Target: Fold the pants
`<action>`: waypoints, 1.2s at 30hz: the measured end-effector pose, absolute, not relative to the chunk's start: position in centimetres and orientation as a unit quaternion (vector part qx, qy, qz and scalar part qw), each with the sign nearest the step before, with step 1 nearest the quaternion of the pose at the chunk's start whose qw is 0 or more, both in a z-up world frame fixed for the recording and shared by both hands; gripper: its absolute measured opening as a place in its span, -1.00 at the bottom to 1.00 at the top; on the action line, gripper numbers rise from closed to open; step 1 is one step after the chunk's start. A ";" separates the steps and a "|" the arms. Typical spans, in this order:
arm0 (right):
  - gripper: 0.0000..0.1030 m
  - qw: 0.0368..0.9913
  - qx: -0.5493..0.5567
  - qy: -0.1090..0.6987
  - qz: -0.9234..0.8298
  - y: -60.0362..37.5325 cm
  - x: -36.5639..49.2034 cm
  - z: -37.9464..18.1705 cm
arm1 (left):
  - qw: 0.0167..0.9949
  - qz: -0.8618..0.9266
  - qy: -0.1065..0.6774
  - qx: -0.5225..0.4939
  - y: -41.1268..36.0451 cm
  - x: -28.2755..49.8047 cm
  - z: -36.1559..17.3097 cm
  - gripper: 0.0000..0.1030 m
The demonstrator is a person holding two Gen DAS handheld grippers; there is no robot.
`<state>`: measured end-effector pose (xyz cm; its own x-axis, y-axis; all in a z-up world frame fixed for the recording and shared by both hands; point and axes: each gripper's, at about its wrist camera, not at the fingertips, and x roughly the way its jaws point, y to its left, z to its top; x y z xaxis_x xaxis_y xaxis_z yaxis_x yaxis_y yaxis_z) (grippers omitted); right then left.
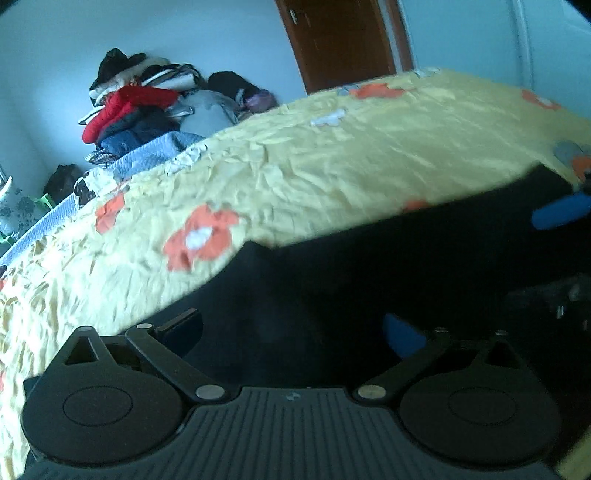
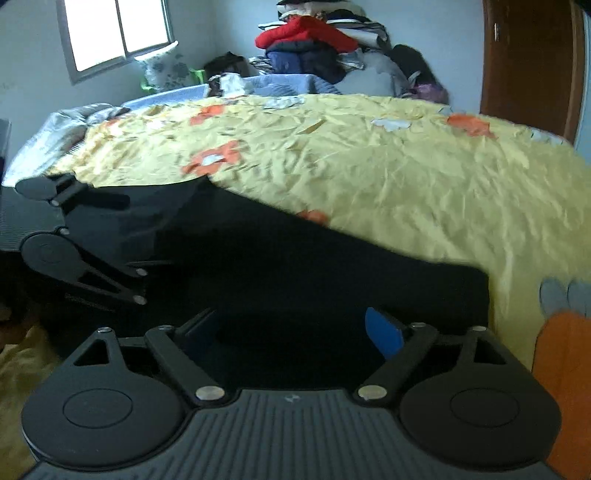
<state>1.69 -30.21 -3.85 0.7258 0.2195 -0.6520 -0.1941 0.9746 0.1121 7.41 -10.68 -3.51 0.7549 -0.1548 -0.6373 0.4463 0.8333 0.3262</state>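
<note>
Where the yellow flowered bedspread [image 2: 369,166] reaches the near edge of the bed, the black pants [image 2: 295,266] lie spread as one flat dark sheet with a straight far edge and a square corner on the right side. They look soft and limp, rather light, and I judge that they will sag and slide a little on the smooth bedspread when lifted, so a hold on only one layer may let the rest fall open. A good place to take them is at the corners or along the near hem, with both layers together between the pads.

Just over the near part of the pants, the right tongs [image 2: 291,334] stand wide, with dark cloth below them but nothing pressed between the blue pads. Beside the left end of the pants, the left tongs [image 1: 291,325] also appear spread wide in their own camera; the cloth under them is very dark and blurred, so I cannot tell if one finger touches it, but no fold is pinched.

Behind the pants, on the far side of the bed, a big pile of clothes [image 2: 314,40] with a red jacket on top lies against the wall. No real container is seen. Right of this pile stands a brown door [image 2: 528,55], left of it a window [image 2: 118,29].
</note>
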 end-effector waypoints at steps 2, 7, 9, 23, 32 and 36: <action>0.70 0.928 0.012 0.361 0.094 -30.0 2.7 -3.6 | 0.907 -0.165 0.321 0.216 -10.4 7.9 -2.7 0.89; 0.72 0.931 -0.018 0.349 0.102 -29.5 -0.3 -2.3 | 0.911 -0.182 0.299 0.217 -8.8 5.3 -1.3 0.95; 0.73 0.921 -0.033 0.374 0.107 -29.4 -0.2 -3.3 | 0.902 -0.194 0.317 0.219 -9.6 5.5 -2.1 0.95; 1.00 0.924 -0.029 0.373 0.076 -27.5 -0.8 -3.2 | 0.918 -0.189 0.318 0.145 -8.6 2.3 -2.3 0.96; 1.00 0.928 0.009 0.371 -0.017 -26.8 0.0 -4.1 | 0.929 -0.141 0.324 0.110 -7.7 2.7 -3.5 1.00; 1.00 0.934 0.030 0.355 -0.035 -26.8 -0.5 -4.7 | 0.933 -0.136 0.318 0.100 -7.5 2.6 -3.8 1.00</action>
